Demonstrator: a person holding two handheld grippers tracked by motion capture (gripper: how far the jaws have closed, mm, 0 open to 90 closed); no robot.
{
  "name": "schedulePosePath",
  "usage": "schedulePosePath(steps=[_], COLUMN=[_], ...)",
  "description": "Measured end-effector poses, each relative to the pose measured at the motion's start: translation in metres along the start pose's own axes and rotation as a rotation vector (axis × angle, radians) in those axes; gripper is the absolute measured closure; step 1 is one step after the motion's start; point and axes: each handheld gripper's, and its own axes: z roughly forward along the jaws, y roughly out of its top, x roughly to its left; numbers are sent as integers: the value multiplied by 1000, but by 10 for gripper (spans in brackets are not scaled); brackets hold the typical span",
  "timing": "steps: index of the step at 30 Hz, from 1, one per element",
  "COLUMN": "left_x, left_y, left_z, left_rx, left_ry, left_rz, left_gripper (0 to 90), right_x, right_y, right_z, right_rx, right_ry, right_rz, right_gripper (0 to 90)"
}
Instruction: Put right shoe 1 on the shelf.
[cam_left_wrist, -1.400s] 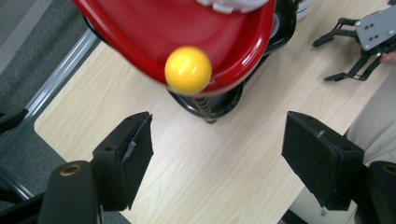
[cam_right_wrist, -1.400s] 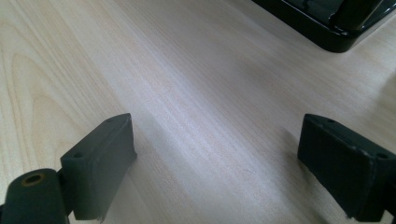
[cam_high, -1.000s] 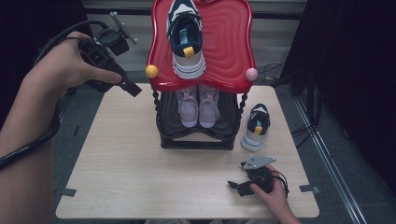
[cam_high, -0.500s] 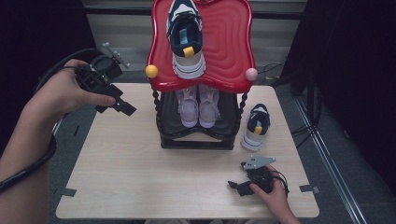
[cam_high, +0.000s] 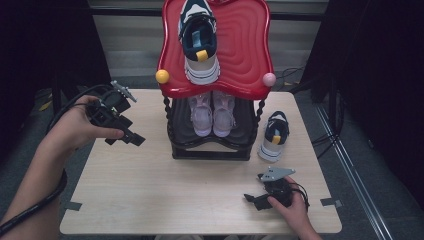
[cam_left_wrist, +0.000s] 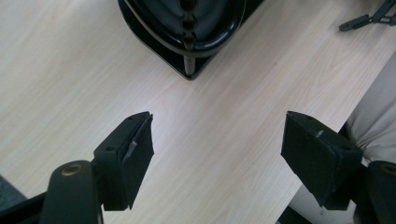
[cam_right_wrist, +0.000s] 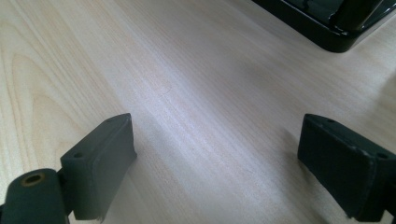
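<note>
- Left hand-held gripper (cam_high: 131, 136): held above the left edge of the tabletop (cam_high: 150, 195), jaws spread wide with nothing between them; bare wood lies under it in the left gripper view, the rack's black corner ahead.
- Open room: the front half of the tabletop is bare wood from left edge to right.
- Shoe rack (cam_high: 212, 145): one, black base, red top tray (cam_high: 245, 45), standing at the back centre, just right of the left hand-held gripper.
- Shoes, four: one navy-white sneaker (cam_high: 199, 42) on the red tray; two pink shoes (cam_high: 212, 112) on the lower shelf; one navy-white sneaker on the tabletop (cam_high: 272, 136), against the rack's right side.
- Right hand-held gripper (cam_high: 252, 199): resting at the front right edge, jaws wide open, empty, well apart from the tabletop sneaker behind it.
</note>
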Motion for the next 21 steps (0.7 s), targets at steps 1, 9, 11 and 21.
schedulePosePath(steps=[1,9,11,21], left_x=[1,7,9,10], left_y=[-3,-25,-30,-49], left_z=[4,36,43,80], left_rx=[-5,-11,-7,-19], left_ry=[-3,-28,-39,-77], left_rz=[-6,-47,-59,-72], left_gripper=[247,247,247,247], right_x=[0,0,0,0], right_y=[0,0,0,0], right_z=[0,0,0,0], right_rx=[0,0,-1,2], right_ry=[0,0,0,1], right_rz=[0,0,0,0], right_gripper=[103,103,103,103])
